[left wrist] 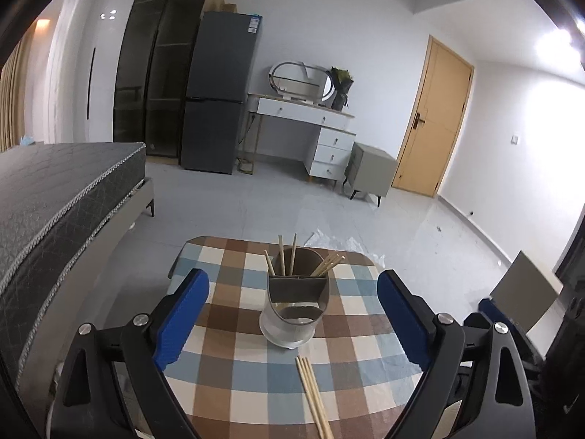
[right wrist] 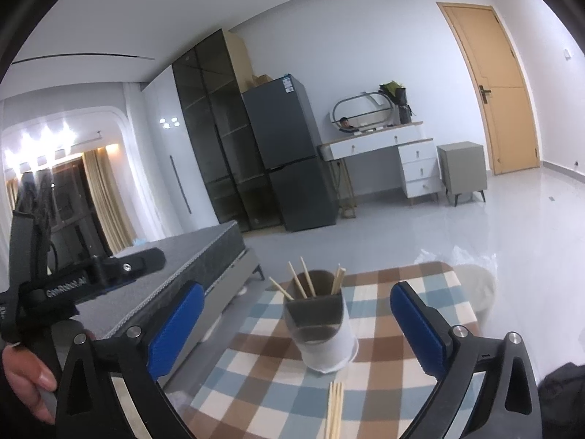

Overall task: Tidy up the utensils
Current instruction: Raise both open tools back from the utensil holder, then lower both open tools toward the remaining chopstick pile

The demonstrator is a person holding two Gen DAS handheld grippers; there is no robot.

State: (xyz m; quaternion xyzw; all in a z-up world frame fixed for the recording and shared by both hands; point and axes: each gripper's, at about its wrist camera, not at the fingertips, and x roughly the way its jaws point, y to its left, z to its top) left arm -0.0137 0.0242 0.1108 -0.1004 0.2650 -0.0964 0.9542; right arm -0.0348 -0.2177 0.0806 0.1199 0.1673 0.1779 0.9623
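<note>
A grey utensil holder with inner compartments stands on a white base on the checked tablecloth. Several wooden chopsticks stand upright in its far compartments. A bundle of loose chopsticks lies on the cloth in front of the holder. My left gripper is open and empty, its blue pads on either side of the holder. My right gripper is open and empty, likewise framing the holder. The left gripper's body shows at the left of the right wrist view.
A small table carries the cloth, its far edge rounded. A bed with a grey mattress stands close on the left. A fridge, a white dresser and a wooden door are across the tiled floor.
</note>
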